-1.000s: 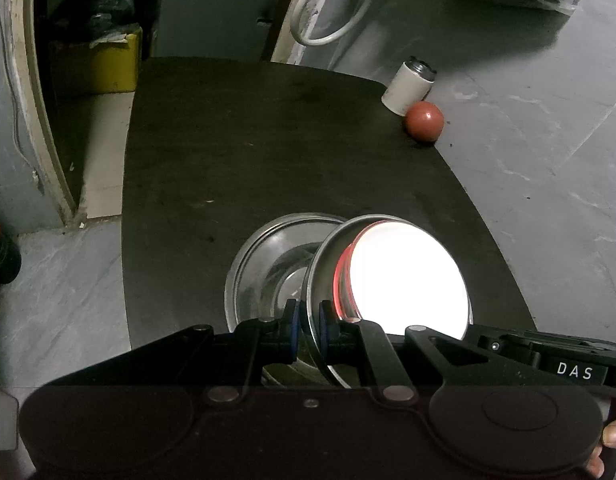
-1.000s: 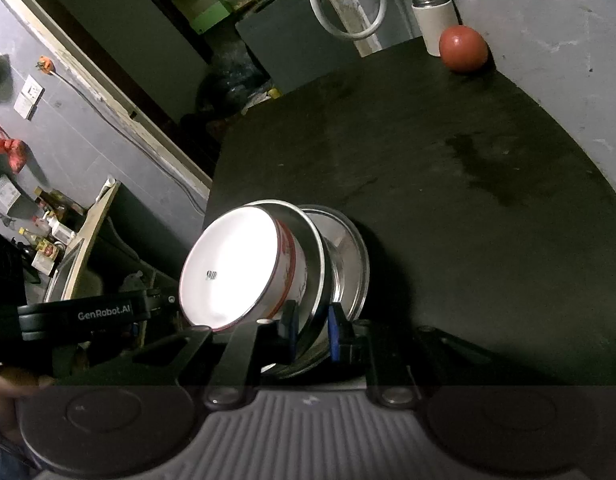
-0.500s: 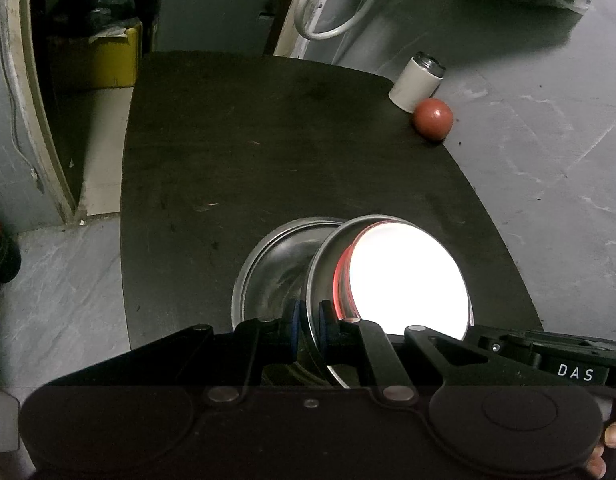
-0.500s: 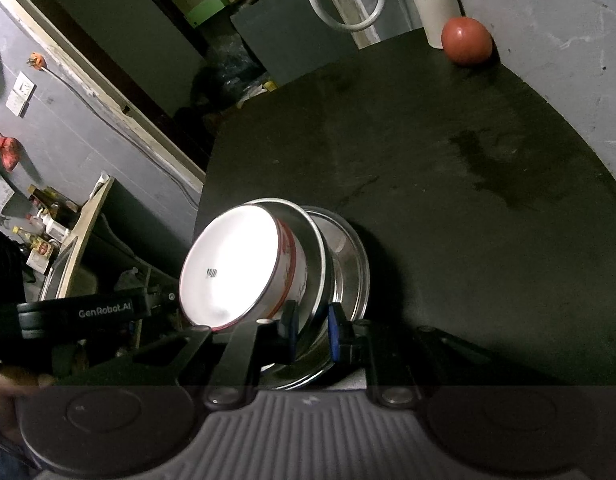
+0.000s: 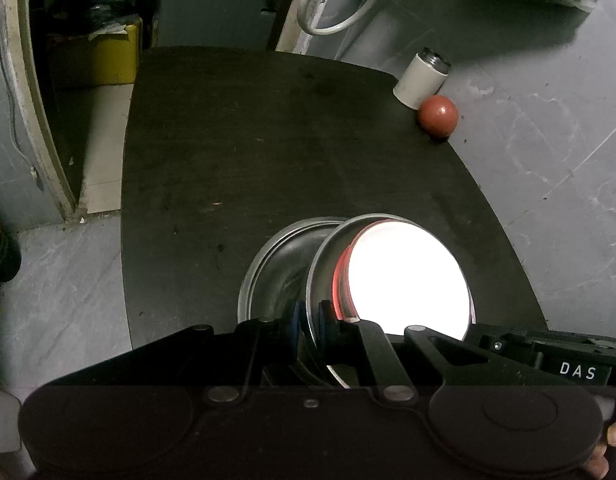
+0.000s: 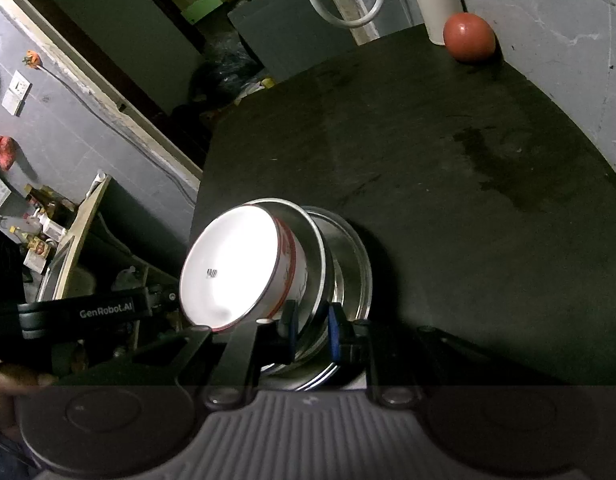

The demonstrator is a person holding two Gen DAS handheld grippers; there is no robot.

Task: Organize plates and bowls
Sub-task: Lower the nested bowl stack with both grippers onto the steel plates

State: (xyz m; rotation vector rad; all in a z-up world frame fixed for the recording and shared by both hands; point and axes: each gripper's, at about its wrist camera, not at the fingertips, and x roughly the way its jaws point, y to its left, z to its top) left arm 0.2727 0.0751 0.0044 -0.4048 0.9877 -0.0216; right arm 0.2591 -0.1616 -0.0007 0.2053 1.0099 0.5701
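Now, L gripper (image 5: pixel 308 322): clamped on steel plate (image 5: pixel 319 264) rim.
R gripper (image 6: pixel 311 326): clamped on same rim.
White bowl (image 6: pixel 232 268): nested in plate, just beyond fingers.

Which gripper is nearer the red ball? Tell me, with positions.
Right. The right gripper clamps the steel plate on the side toward the red ball; the left gripper clamps its opposite rim, farther away.

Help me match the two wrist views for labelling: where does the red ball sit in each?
Left wrist: red ball upper right, at the dark table's far right edge, just below the white cylinder.
Right wrist: red ball top right, right of the white cylinder.
Shared landmark: the white hose loop beyond the table.
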